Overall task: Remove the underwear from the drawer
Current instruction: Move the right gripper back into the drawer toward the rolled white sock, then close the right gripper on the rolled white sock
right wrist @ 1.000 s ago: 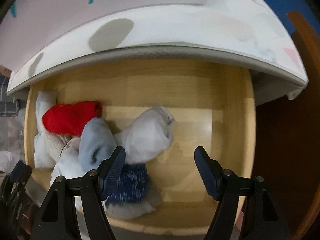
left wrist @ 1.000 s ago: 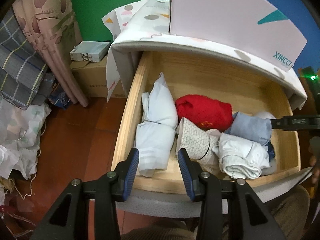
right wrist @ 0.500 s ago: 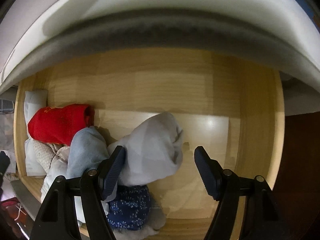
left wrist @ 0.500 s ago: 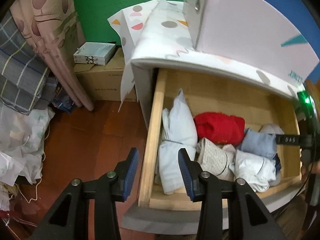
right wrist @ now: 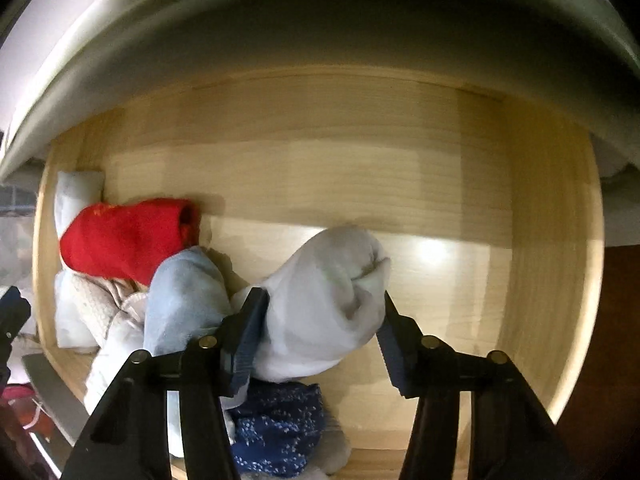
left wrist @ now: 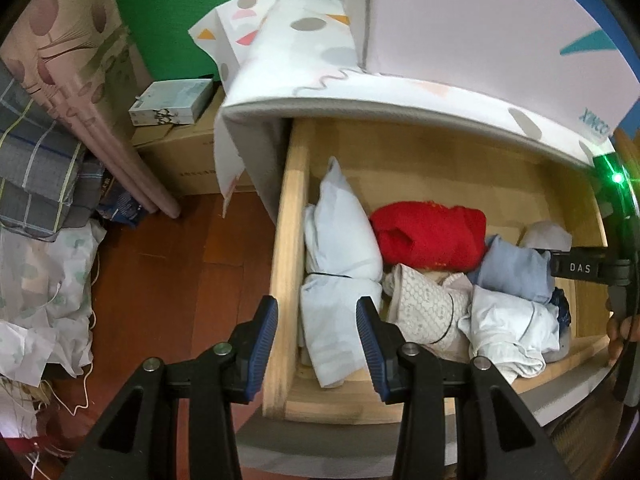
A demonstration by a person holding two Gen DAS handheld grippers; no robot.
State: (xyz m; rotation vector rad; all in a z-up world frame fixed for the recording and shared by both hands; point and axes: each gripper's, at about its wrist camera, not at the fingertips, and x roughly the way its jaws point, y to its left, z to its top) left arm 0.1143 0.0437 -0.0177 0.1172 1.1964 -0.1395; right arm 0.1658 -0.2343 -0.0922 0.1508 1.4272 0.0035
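The wooden drawer (left wrist: 286, 280) stands pulled out with several rolled pieces of underwear inside: a red roll (left wrist: 432, 236), a pale blue one (left wrist: 516, 272), white ones (left wrist: 340, 232) and a patterned one (left wrist: 424, 308). My right gripper (right wrist: 320, 332) points down into the drawer, its jaws closing with both pads against a pale grey roll (right wrist: 328, 292). That roll lies beside the pale blue roll (right wrist: 184, 292) and above a dark blue dotted piece (right wrist: 276, 424). My left gripper (left wrist: 316, 336) hangs open over the drawer's left wall, holding nothing.
Over the drawer juts the white cabinet top under a patterned cloth (left wrist: 304, 40), with a shoe box (left wrist: 480, 32) on it. Left of the cabinet are a cardboard box (left wrist: 184, 160), a curtain (left wrist: 72, 80), heaped cloth (left wrist: 36, 300) and wooden floor (left wrist: 168, 280). A hand (left wrist: 620, 332) shows at the right edge.
My right gripper sank into the drawer and its jaws closed in on the pale grey roll. My left gripper shifted left, so the drawer's left wall now lies under it.
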